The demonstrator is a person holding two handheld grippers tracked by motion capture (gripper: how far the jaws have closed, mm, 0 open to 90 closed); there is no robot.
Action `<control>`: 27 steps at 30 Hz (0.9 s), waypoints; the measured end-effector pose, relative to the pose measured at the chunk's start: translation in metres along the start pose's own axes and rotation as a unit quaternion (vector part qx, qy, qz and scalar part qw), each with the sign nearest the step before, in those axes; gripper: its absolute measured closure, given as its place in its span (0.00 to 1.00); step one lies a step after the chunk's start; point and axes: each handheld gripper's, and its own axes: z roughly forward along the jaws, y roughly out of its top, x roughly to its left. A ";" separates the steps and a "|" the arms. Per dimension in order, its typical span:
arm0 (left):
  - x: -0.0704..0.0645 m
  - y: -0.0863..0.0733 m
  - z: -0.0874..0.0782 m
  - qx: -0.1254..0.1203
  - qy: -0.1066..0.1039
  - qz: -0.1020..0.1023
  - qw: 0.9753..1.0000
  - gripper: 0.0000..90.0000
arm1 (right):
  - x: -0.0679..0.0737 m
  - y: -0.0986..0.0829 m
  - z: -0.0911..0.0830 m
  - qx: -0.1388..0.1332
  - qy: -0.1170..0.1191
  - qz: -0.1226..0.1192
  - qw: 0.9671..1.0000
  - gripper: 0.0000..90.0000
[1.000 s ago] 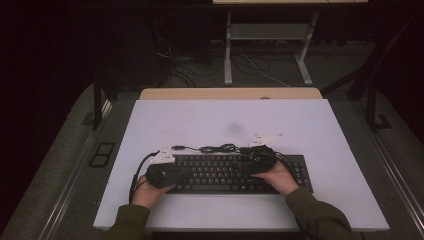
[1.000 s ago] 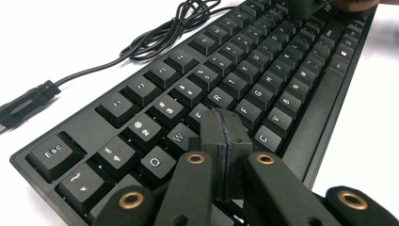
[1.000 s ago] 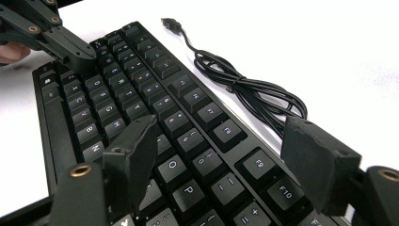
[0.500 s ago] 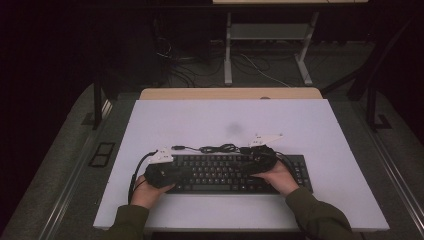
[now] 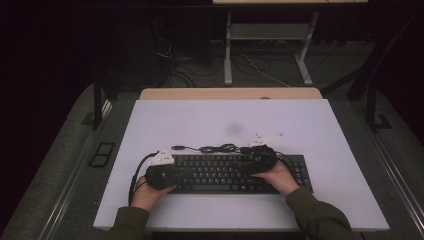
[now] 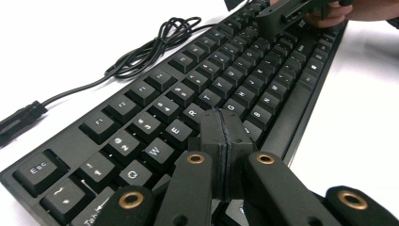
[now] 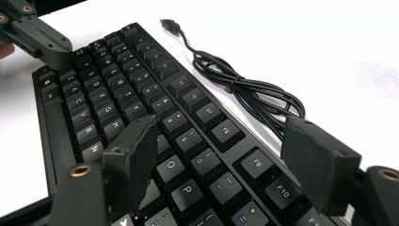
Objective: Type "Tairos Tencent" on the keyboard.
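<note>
Keyboard (image 5: 230, 172) keys lie directly under both of our tools, the black board flat on the white desk (image 5: 310, 125). Our left hand-held gripper (image 6: 221, 123) has its jaws pressed together with nothing between them, the tips just above the letter rows near R and G at the board's left part. Our right hand-held gripper (image 7: 221, 150) has its jaws spread wide with nothing between them, one over the letter keys, the other out past the function row, over the board's right part. Beyond the right one's jaws, just past the board's far edge, the keyboard's black cable (image 7: 244, 89) lies in a loose bundle on the desk, its plug (image 7: 169, 23) farther off, lying free.
</note>
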 end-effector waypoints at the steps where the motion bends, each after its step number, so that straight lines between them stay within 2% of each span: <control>1: -0.001 0.000 0.000 -0.001 -0.002 0.000 1.000 0.99 | 0.000 0.000 0.000 0.000 0.000 0.000 1.000 0.30; 8: -0.004 0.000 0.002 0.003 -0.016 0.002 1.000 0.99 | 0.000 0.000 0.000 0.001 0.000 -0.001 1.000 0.30; 12: -0.006 0.000 0.004 0.008 -0.027 0.010 1.000 0.99 | 0.000 0.000 0.000 0.001 0.000 0.000 1.000 0.30; 27: -0.015 -0.001 0.016 0.026 -0.048 0.019 0.998 0.99 | -0.001 0.000 0.000 0.001 0.000 -0.001 1.000 0.30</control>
